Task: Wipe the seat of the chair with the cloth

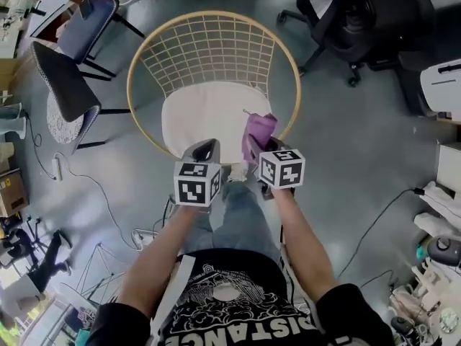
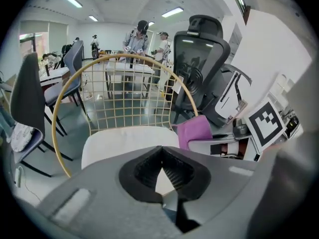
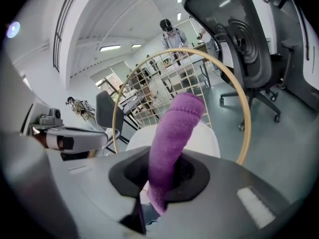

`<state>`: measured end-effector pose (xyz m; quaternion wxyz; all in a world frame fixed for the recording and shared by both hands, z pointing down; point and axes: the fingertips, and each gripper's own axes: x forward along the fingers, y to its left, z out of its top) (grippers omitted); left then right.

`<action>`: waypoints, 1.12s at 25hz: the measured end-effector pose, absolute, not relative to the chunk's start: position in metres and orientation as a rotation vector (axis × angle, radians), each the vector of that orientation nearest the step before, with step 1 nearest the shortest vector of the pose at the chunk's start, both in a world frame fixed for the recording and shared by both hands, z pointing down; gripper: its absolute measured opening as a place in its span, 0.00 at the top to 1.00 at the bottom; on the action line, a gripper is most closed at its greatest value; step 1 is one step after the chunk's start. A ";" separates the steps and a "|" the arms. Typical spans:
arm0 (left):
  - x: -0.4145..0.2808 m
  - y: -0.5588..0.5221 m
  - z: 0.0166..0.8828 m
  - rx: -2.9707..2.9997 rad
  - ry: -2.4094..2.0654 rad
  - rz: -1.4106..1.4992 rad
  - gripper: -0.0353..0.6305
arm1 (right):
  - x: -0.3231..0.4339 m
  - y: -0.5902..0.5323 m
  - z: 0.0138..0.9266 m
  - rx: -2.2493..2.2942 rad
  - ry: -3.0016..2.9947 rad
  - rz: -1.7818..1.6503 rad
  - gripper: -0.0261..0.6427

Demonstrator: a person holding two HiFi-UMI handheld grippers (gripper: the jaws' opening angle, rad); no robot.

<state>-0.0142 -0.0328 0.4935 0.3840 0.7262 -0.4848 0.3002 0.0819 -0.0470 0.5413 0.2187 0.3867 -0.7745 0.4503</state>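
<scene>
The chair has a round gold wire back [image 1: 212,49] and a white seat cushion [image 1: 205,117], and stands just in front of me. My right gripper [image 1: 257,144] is shut on a purple cloth [image 1: 259,130], which sticks up over the seat's near right edge. In the right gripper view the cloth [image 3: 177,128] rises from between the jaws, with the seat [image 3: 207,138] behind it. My left gripper [image 1: 204,152] hovers at the seat's near edge. Its jaws are shut with nothing in them [image 2: 161,153], and the seat [image 2: 124,138] and cloth [image 2: 194,131] lie beyond.
A black office chair [image 1: 360,13] stands at the back right. Grey and blue chairs [image 1: 68,85] stand to the left. Cables [image 1: 94,193] trail over the floor at the left. People [image 2: 142,36] stand far behind the chair. White equipment [image 1: 443,85] sits at the right.
</scene>
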 end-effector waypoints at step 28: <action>-0.082 -0.017 0.338 2.080 -1.318 0.491 0.96 | -0.045 -0.024 0.334 1.080 -2.473 0.815 0.87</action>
